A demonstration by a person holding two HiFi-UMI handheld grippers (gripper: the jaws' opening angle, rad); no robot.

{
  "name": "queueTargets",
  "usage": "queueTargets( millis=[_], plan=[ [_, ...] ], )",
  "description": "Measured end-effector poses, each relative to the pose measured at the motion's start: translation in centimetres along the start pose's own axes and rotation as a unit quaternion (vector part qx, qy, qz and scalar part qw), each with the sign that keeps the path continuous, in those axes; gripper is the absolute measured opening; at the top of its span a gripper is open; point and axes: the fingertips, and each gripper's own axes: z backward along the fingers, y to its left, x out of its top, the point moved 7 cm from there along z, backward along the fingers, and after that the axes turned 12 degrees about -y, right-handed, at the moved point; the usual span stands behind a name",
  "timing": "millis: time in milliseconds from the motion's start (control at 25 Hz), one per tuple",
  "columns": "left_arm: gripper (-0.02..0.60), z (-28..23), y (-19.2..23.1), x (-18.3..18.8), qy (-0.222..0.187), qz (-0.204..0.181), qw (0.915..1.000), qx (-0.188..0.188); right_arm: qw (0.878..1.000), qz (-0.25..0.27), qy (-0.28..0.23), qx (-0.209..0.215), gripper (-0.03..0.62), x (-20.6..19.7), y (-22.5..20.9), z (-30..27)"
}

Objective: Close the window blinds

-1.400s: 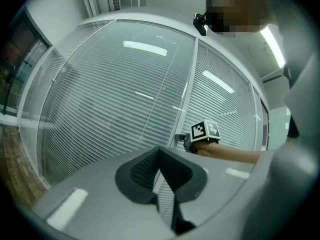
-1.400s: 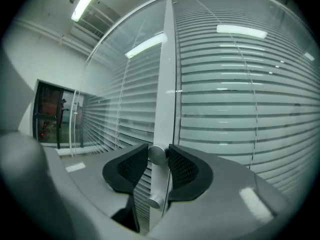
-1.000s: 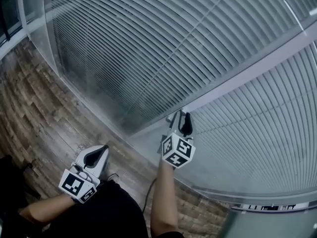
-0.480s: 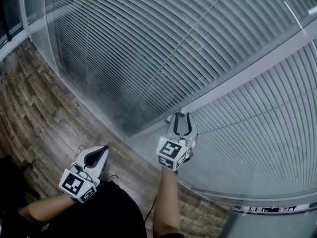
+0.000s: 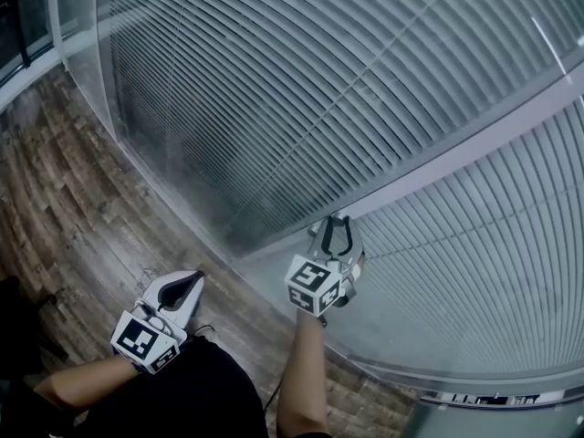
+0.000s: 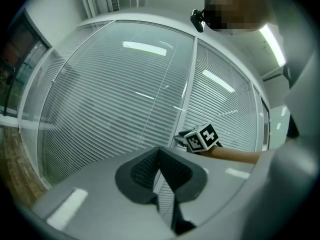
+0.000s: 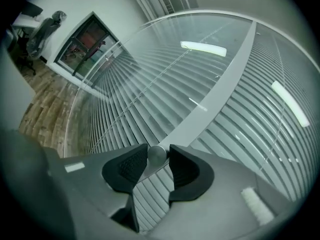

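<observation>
My right gripper (image 7: 159,157) jaws closing on the blinds' (image 7: 150,79) round knob (image 7: 156,154), pads touching it; left gripper (image 6: 160,153) jaws together, holding nothing.

Wood-plank floor (image 5: 64,199); white mullion (image 5: 474,144) between glass panes (image 5: 274,80); strip-light reflections (image 7: 202,48) on glass.

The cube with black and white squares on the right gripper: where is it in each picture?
Head view: the cube is low in the middle, above the forearm.
Left gripper view: right of centre, beside the frame bar.
Right gripper view: not in it; only the right gripper shows, jaws closing on a round knob.
Shared landmark: the pale frame bar between the two blinds.
</observation>
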Motion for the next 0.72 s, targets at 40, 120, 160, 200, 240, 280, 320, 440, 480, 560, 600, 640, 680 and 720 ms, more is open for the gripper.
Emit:
queueTargets(
  millis=[40, 120, 160, 200, 240, 280, 320, 440, 480, 560, 600, 640, 680, 720],
  plan=[
    [0.002, 0.0, 0.1, -0.3, 0.001, 0.0, 1.0, 0.002, 1.0, 0.011, 0.002, -0.001, 0.14, -0.2, 0.3, -0.1],
    [0.002, 0.0, 0.5, -1.1, 0.002, 0.001, 1.0, 0.002, 1.0, 0.025, 0.003, -0.005, 0.139, -0.8, 1.0, -0.3],
    [0.002, 0.0, 0.6, -1.4, 0.001, 0.001, 1.0, 0.002, 1.0, 0.025, 0.002, -0.007, 0.138, -1.1, 1.3, -0.3],
    [0.002, 0.0, 0.6, -1.5, 0.0, 0.001, 1.0, 0.001, 1.0, 0.02, 0.0, -0.009, 0.137, -1.2, 1.5, -0.3],
    [0.002, 0.0, 0.6, -1.5, -0.001, 0.001, 1.0, 0.001, 1.0, 0.013, -0.001, -0.01, 0.137, -1.1, 1.5, -0.3],
    [0.002, -0.1, 0.5, -1.3, -0.001, 0.002, 1.0, 0.0, 1.0, 0.004, -0.003, -0.011, 0.135, -0.9, 1.3, -0.2],
    [0.002, -0.1, 0.4, -1.0, -0.001, 0.003, 1.0, -0.001, 1.0, -0.006, -0.004, -0.012, 0.135, -0.6, 1.1, -0.2],
    [0.002, -0.5, -0.1, -0.6, -0.001, 0.003, 1.0, -0.003, 0.999, -0.028, -0.009, -0.017, 0.135, -0.4, 0.4, -0.2],
    [0.002, -0.5, -0.1, -0.6, -0.001, 0.003, 1.0, -0.003, 0.999, -0.036, -0.011, -0.019, 0.135, -0.5, 0.4, -0.2],
    [0.002, -0.5, 0.0, -0.7, 0.0, 0.004, 1.0, -0.003, 0.998, -0.058, -0.012, -0.024, 0.135, -0.6, 0.4, -0.1],
    [0.002, -0.5, -0.1, -0.7, 0.0, 0.005, 1.0, -0.003, 0.997, -0.07, -0.013, -0.027, 0.135, -0.6, 0.3, -0.1],
    [0.002, -0.5, -0.1, -0.6, 0.0, 0.005, 1.0, -0.003, 0.996, -0.083, -0.013, -0.03, 0.135, -0.5, 0.1, 0.0],
    [0.002, -0.6, -0.2, -0.3, 0.0, 0.006, 1.0, -0.002, 0.995, -0.097, -0.014, -0.034, 0.133, -0.3, -0.1, 0.0],
    [0.002, -0.6, -0.3, -0.1, -0.001, 0.006, 1.0, -0.002, 0.993, -0.113, -0.016, -0.037, 0.133, -0.1, -0.4, 0.0]
  ],
)
